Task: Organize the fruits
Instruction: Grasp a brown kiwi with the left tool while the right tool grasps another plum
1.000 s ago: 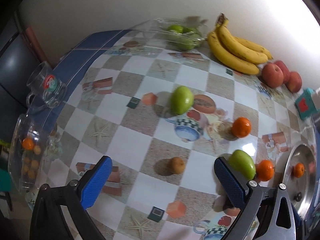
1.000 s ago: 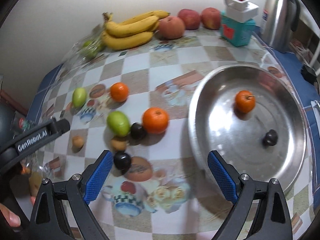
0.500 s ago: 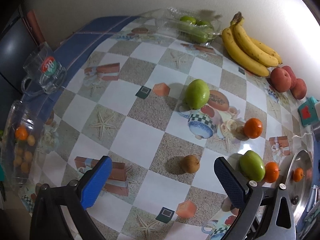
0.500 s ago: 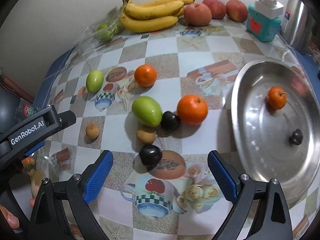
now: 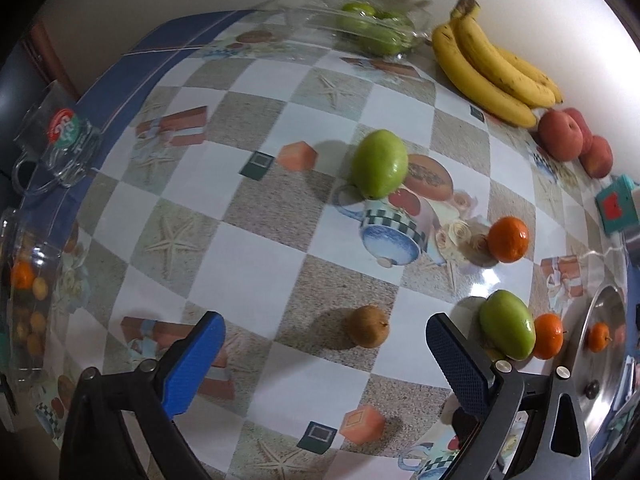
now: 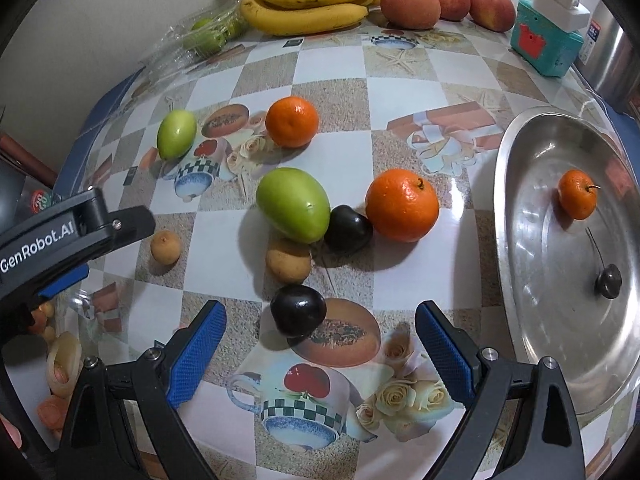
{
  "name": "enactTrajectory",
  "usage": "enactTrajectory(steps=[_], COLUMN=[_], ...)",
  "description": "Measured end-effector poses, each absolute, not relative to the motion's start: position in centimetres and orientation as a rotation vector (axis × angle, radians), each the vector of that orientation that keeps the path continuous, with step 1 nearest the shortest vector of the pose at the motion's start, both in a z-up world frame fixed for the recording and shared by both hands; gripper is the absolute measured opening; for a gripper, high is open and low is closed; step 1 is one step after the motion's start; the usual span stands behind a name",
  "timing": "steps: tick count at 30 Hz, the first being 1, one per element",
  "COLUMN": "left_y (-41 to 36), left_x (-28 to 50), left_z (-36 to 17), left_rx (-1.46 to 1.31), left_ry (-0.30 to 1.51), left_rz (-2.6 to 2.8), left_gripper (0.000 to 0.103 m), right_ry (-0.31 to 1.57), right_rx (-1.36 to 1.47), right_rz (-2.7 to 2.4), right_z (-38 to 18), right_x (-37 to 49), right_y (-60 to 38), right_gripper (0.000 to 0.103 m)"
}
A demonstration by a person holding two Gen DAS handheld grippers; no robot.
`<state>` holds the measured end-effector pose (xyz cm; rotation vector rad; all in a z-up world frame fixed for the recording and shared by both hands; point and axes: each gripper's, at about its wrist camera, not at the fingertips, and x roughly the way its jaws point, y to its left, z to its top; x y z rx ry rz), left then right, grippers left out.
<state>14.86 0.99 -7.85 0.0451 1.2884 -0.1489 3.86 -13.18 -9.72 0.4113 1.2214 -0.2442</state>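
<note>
Just ahead of the right hand-held gripper (image 6: 316,344), between its spread blue fingers (image 6: 196,354) and slightly left of centre, lay the near dark plum (image 6: 298,310) on the desk (image 6: 400,280). Jaws were wide open, holding nothing. The plum was roundish, no marked long axis; a straight advance should bracket it. Just beyond it sat a small tan fruit (image 6: 289,260), touching the green mango (image 6: 294,205); a second dark plum (image 6: 347,230) was wedged between mango and large orange (image 6: 402,205). The steel tray (image 6: 516,280), far right, held a small orange (image 6: 577,194) and one dark fruit (image 6: 608,275). The left hand-held gripper (image 5: 324,356) was also wide open and empty, aimed at a lone brown fruit (image 5: 368,326). Judgement: the right was nearer the plum and tray.
</note>
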Motion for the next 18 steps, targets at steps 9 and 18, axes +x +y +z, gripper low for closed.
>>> enactTrajectory(steps=[9, 18], left_y=[0.2, -0.2], left_x=[15.5, 15.7], left_z=[-9.7, -10.1], left_rx=[0.071, 0.073], left_ry=[1.342, 1.356], left_rz=[-0.150, -0.149], left_gripper=[0.101, 0.096], right_ry=[1.270, 1.284], right_rx=[0.378, 0.332], right_rz=[-0.271, -0.272], right_z=[-10.7, -11.1], right_x=[4.3, 4.8], right_y=[-13.0, -12.1], right_gripper=[0.096, 0.096])
